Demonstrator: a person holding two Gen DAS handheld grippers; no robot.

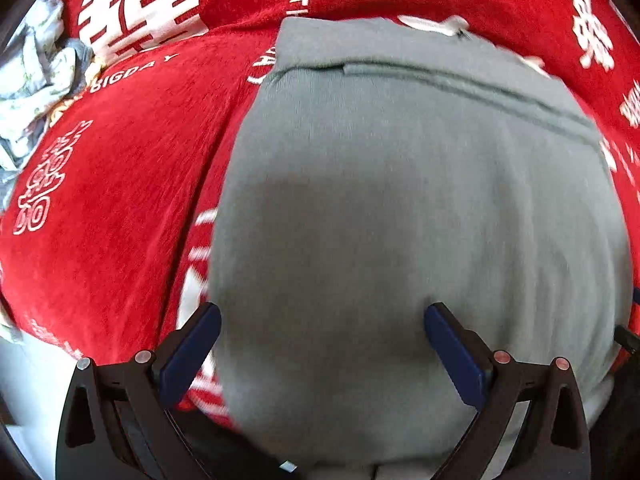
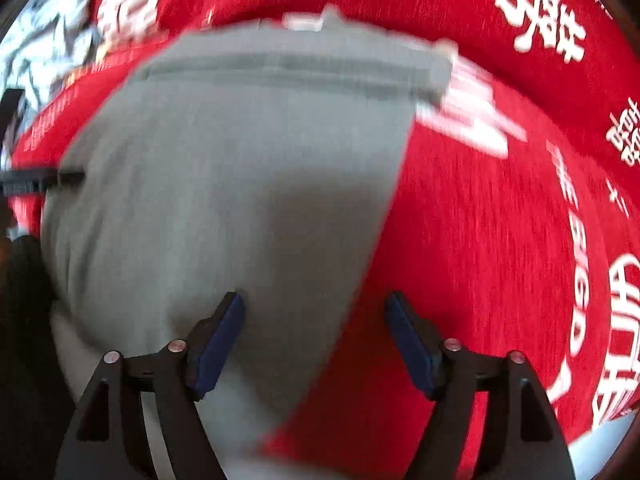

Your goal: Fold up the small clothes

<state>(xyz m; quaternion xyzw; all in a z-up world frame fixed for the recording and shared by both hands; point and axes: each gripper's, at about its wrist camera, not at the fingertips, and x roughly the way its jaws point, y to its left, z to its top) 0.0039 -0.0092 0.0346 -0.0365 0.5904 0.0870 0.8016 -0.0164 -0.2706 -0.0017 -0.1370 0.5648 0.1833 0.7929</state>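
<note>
A grey garment (image 1: 400, 200) lies flat on a red cloth (image 1: 120, 200) with white printed characters; a seam or folded band runs across its far end. My left gripper (image 1: 322, 316) hangs open over the garment's near left part, and its blue pads hold nothing. In the right wrist view the same grey garment (image 2: 240, 184) fills the left and middle. My right gripper (image 2: 314, 304) stands open astride the garment's right edge, with nothing pinched between its pads. The picture is blurred by motion.
A heap of pale patterned clothes (image 1: 32, 80) lies at the far left on the red cloth, and shows again in the right wrist view as clothes (image 2: 44, 52). A dark bar (image 2: 40, 180) juts in at the left edge. Pale surface (image 1: 28, 392) shows beyond the red cloth's near edge.
</note>
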